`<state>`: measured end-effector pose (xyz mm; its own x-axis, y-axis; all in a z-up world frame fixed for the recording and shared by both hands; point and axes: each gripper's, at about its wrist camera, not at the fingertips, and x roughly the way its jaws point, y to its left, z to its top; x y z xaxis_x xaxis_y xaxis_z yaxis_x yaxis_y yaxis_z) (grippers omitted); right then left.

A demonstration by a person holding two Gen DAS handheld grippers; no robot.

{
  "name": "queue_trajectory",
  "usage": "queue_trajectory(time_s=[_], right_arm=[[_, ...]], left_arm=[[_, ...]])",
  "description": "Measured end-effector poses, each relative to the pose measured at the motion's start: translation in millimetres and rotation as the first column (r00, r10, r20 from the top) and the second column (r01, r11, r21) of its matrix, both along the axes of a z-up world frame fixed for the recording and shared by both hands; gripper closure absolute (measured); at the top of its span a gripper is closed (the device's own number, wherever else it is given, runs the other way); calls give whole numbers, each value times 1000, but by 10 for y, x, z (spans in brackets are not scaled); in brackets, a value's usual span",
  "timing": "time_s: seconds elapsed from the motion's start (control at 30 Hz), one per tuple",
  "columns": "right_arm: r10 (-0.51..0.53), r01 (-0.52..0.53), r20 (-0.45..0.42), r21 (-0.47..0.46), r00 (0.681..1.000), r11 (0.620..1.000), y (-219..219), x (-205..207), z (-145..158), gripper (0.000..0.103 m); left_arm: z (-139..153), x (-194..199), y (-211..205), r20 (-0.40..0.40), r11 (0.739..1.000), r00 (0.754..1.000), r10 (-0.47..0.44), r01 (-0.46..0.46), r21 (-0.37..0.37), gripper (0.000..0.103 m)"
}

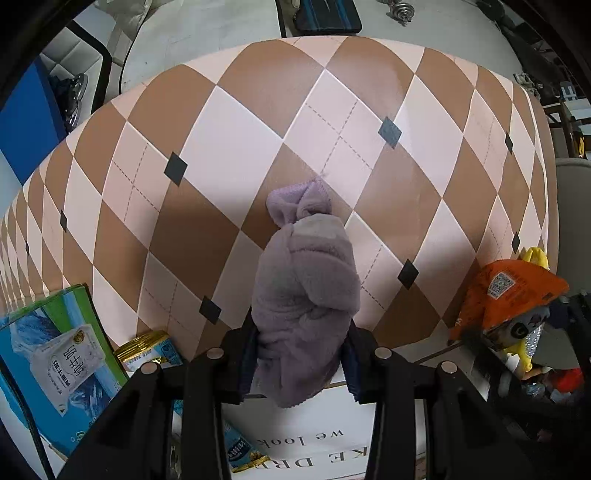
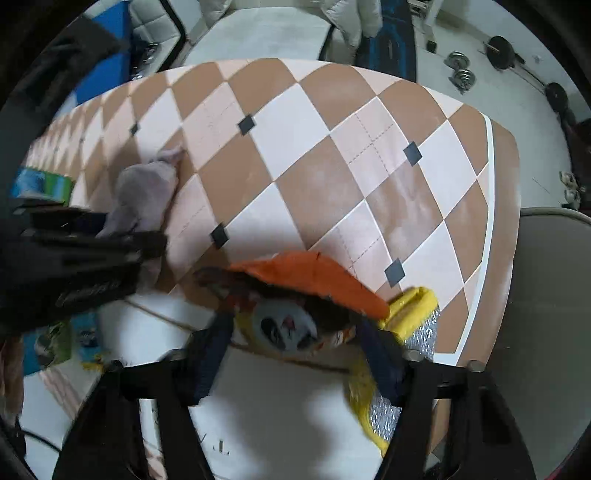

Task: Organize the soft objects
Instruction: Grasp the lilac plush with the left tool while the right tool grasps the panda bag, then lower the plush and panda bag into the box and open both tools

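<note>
Left tool (image 1: 297, 360): clamped on lilac cloth (image 1: 304, 291) — hanging over desk (image 1: 236, 140).
Right tool (image 2: 295, 354): astride plush toy (image 2: 295, 295) (grip unclear, blurred).
Room: bare checks ahead — desk edge right.

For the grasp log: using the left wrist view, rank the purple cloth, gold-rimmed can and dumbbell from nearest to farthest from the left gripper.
1. Purple cloth: between the left gripper's fingers.
2. Gold-rimmed can: just left of it.
3. Dumbbell: on the floor beyond the table.
</note>
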<state>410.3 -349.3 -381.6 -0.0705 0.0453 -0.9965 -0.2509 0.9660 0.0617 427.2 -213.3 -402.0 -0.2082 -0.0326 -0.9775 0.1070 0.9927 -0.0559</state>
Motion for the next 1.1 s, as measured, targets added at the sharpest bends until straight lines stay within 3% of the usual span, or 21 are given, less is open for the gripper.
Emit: queue_trajectory(time_s=[0.07,0.17,0.33,0.5,0.67,0.83,0.97,1.1], right_arm=[[-52,52,13,-19,999,998,-57,29,8,63],[-162,162,-18,45,987,986,-170,54,102,79],[-241,239,4,90,971,967,-173,-43,477,79],[-230,219,54,161,972,962,110,-348,1023,79],[-173,149,93,226,980,963,829,-787,1506,79],[-69,36,111,271,991,962,1864,-1189,1762,79],[-9,-17,89,291,996,957,2678,-1335,1783,79],[30,-37,26,334,999,942,3409,-1435,1571,79]], left_arm=[[56,-42,15,18,1000,1000,1,-1,-3,69],[239,-107,-18,70,1000,998,-7,7,-7,70],[719,-361,96,154,998,988,7,2,-60,70],[1349,-803,544,243,993,969,44,-14,-121,70],[1743,-1255,1424,283,987,953,109,-68,-149,70],[1868,-1486,2263,291,986,944,153,-126,-107,70],[1822,-1681,3028,274,976,936,219,-212,-57,70],[1686,-1805,3662,226,963,937,266,-266,-30,70]])
